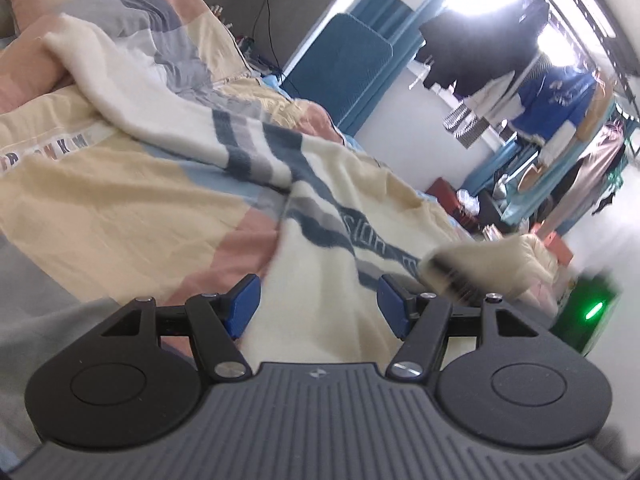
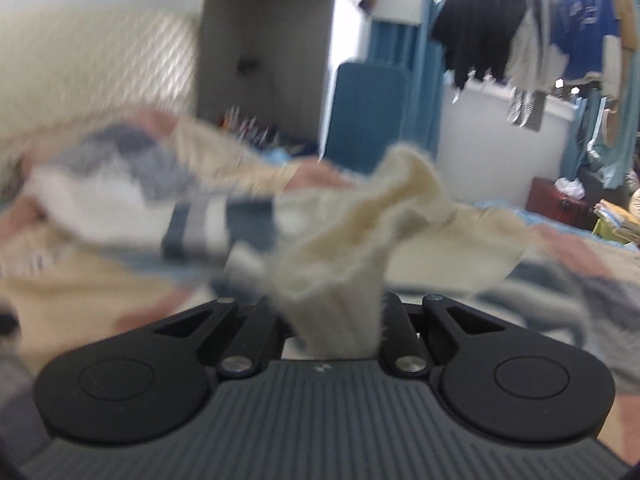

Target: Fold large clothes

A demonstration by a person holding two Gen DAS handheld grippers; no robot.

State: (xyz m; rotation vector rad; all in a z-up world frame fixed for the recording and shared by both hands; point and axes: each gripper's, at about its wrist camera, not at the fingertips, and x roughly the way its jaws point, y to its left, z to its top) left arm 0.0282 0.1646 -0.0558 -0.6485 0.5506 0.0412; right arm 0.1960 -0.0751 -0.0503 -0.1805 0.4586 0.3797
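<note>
A: Item one, right gripper: jaws are drawn together on a bunched fold of the cream sweater, which is lifted off the bed and blurred. Left gripper: blue pads are held apart, nothing clamped; cream knit lies just below and between them.

B: Location of the garment?

A: The sweater, cream with blue and grey stripes, is spread across the patchwork duvet, one end gathered toward the pillow. Beyond it, a blue padded panel is noted, then hanging clothes by the window.

B: Step in hand?

A: Judged to be a fold: one edge is carried by the right gripper over the body. Next, that edge is to be laid flat and aligned, and the free side is to be pinned or taken up by the left gripper.
</note>
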